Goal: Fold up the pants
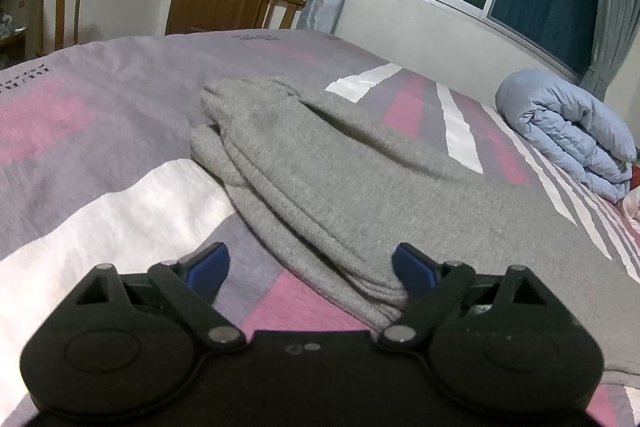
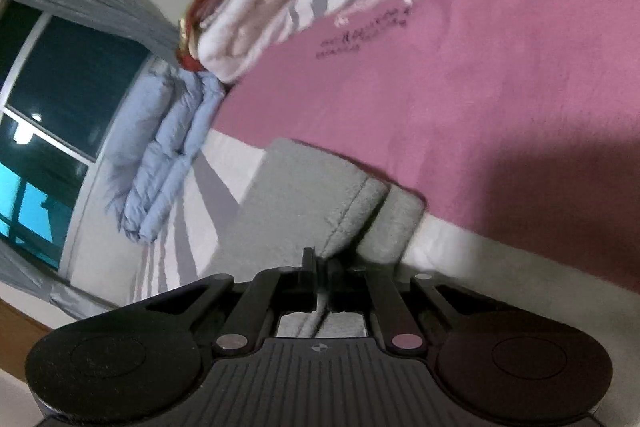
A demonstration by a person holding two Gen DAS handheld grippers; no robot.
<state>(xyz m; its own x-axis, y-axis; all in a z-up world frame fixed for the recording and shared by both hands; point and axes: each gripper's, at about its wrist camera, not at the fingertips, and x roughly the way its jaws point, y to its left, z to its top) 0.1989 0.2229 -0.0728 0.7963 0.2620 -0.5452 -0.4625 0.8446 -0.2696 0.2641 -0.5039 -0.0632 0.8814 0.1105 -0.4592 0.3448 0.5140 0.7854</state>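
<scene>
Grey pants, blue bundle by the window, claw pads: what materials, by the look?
Grey pants: soft matte knit, likely fleece or jersey; fuzzy ribbed texture, thick rolled edges. Blue bundle: looks like a quilted padded duvet with a smooth, slightly shiny shell; puffy stitched channels. Left claw pads: blue, smooth, probably rubber or plastic; arms black matte plastic.

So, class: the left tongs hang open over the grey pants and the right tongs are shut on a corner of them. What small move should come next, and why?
Probably bring the left tongs down and shut them on the pants' near edge. They are open and grip nothing, while the right tongs already pinch cloth, so a second hold would let both lift together.
</scene>
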